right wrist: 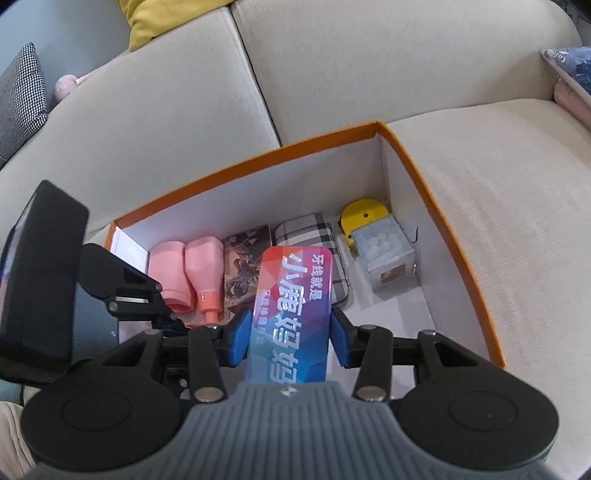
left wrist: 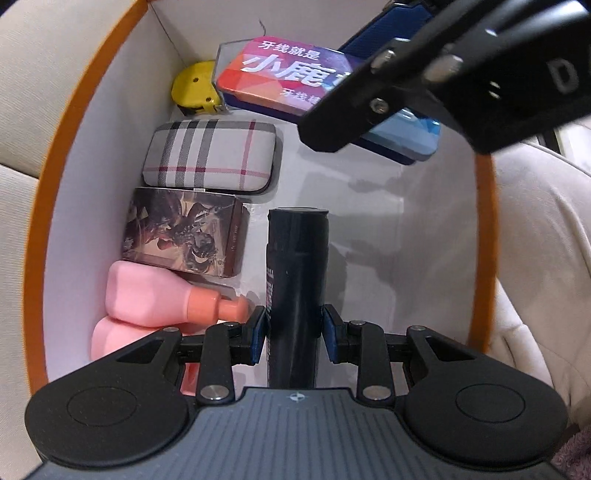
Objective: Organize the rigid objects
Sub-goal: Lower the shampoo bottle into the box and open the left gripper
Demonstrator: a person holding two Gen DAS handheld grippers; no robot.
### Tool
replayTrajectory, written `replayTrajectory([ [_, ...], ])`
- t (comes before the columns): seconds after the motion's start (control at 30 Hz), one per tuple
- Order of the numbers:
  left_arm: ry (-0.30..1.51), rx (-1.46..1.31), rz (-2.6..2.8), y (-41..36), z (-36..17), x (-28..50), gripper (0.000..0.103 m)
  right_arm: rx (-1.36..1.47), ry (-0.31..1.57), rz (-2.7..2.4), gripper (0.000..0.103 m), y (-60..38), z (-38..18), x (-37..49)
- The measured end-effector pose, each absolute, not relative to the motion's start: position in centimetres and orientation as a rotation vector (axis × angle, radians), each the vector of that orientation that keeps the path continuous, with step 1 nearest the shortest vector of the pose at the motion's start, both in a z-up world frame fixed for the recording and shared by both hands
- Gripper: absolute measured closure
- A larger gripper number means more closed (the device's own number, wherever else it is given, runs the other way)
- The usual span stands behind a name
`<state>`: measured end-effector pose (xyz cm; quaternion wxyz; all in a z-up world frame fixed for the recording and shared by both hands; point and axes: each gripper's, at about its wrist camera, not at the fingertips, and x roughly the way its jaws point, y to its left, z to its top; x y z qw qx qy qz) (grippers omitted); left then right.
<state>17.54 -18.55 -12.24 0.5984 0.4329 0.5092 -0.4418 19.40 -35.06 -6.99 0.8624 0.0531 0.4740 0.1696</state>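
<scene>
My left gripper (left wrist: 294, 330) is shut on a black cylinder (left wrist: 297, 273), held inside an orange-rimmed white box (left wrist: 66, 147) and pointing straight down. My right gripper (right wrist: 288, 338) is shut on a flat colourful tin (right wrist: 291, 310) with Chinese lettering, hovering over the same box (right wrist: 461, 236); that tin (left wrist: 280, 79) and the right gripper's body show at the top of the left wrist view. Along one wall of the box lie a yellow tape measure (left wrist: 194, 86), a plaid case (left wrist: 210, 157), a dark picture box (left wrist: 184, 236) and two pink bottles (left wrist: 147, 295).
The box sits on a beige sofa (right wrist: 369, 66). A clear container of white pieces (right wrist: 388, 251) stands by the tape measure (right wrist: 364, 214). Cushions lie around: yellow (right wrist: 166, 18), checked (right wrist: 22, 92), patterned (right wrist: 569, 66). The box floor on the right side is bare (left wrist: 388, 240).
</scene>
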Motion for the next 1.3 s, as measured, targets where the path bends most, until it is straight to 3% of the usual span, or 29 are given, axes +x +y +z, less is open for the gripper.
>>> replayTrajectory([
  [0.53, 1.176, 0.943, -0.977, -16.1, -10.9, 17.5, 0.060, 0.075, 1.046, 0.367, 0.056, -34.6, -8.3, 19.7],
  [0.77, 1.192, 0.906, -0.911, -14.8, -10.6, 17.3, 0.080, 0.056, 1.104, 0.408, 0.056, -34.1, -8.7, 19.9],
  [0.93, 1.209, 0.845, -0.893, -14.1, -10.5, 18.6, 0.086, 0.012, 1.130, 0.440, 0.056, -33.6, -8.8, 19.7],
  [1.3, 1.164, 0.698, -0.825, -13.2, -10.4, 19.0, 0.090, -0.219, 1.237, 0.697, 0.056, -30.2, -8.4, 21.0],
])
